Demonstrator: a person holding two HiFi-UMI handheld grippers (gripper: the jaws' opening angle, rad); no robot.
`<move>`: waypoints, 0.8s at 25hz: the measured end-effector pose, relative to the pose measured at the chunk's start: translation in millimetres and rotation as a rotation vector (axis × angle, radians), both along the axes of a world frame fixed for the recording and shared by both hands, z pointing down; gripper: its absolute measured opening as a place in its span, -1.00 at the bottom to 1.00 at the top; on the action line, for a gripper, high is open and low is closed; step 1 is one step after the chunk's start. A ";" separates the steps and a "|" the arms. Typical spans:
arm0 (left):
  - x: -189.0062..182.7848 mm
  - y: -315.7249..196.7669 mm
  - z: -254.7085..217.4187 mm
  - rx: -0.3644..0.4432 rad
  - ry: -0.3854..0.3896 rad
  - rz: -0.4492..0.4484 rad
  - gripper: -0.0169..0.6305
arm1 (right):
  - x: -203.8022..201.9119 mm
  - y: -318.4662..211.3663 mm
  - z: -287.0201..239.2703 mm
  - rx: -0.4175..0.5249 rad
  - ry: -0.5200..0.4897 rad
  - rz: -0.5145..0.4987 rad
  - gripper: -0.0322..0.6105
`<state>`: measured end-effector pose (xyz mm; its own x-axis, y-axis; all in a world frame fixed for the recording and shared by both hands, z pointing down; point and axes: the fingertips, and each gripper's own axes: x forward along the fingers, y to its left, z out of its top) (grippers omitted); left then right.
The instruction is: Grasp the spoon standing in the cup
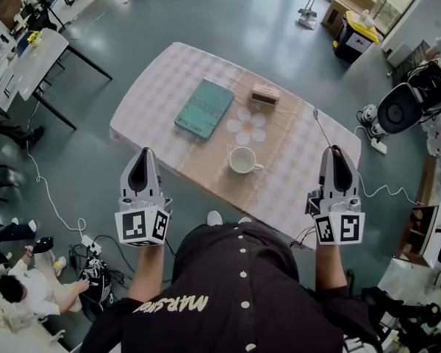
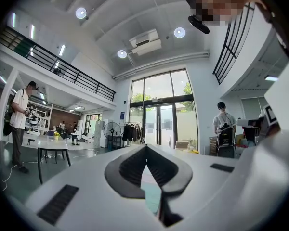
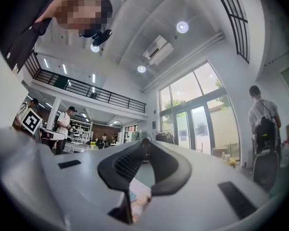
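Observation:
A white cup [image 1: 242, 159] stands on the checked tablecloth with nothing in it. The thin metal spoon [image 1: 320, 126] sticks out forward from my right gripper [image 1: 333, 151], which is shut on its handle and held above the table's right end. In the right gripper view the jaw tips [image 3: 144, 142] pinch a small dark bit of the handle; the rest of the spoon is hidden. My left gripper [image 1: 141, 154] hangs off the table's near left edge, with its jaws [image 2: 145, 148] closed together and nothing between them. Both gripper views point up at the hall, away from the table.
On the table [image 1: 294, 168] lie a teal book [image 1: 203, 108], a small wooden box [image 1: 265, 93] and a flower-shaped mat [image 1: 248, 126]. A fan [image 1: 398, 109] and cables stand on the floor at the right. People sit at the left.

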<state>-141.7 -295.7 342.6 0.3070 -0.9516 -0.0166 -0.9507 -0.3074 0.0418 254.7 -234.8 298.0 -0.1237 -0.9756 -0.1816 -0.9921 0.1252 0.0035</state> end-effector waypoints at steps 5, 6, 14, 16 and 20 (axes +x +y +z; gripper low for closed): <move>3.4 2.8 -1.6 0.003 0.001 0.002 -0.92 | -5.5 -3.9 -2.1 0.004 0.011 -0.012 -0.76; 4.2 3.3 -1.7 0.003 0.001 0.003 -0.92 | -5.6 -4.5 -1.6 0.003 0.008 -0.014 -0.76; 3.9 6.8 -1.5 0.001 0.000 0.000 -0.92 | -9.8 -7.1 1.7 -0.007 0.007 -0.027 -0.76; 4.3 7.5 -1.1 0.001 -0.001 0.000 -0.92 | -9.8 -7.0 1.7 -0.005 0.007 -0.029 -0.76; 5.5 6.3 -1.9 0.004 -0.001 0.002 -0.92 | -10.5 -9.2 2.5 -0.009 0.009 -0.030 -0.76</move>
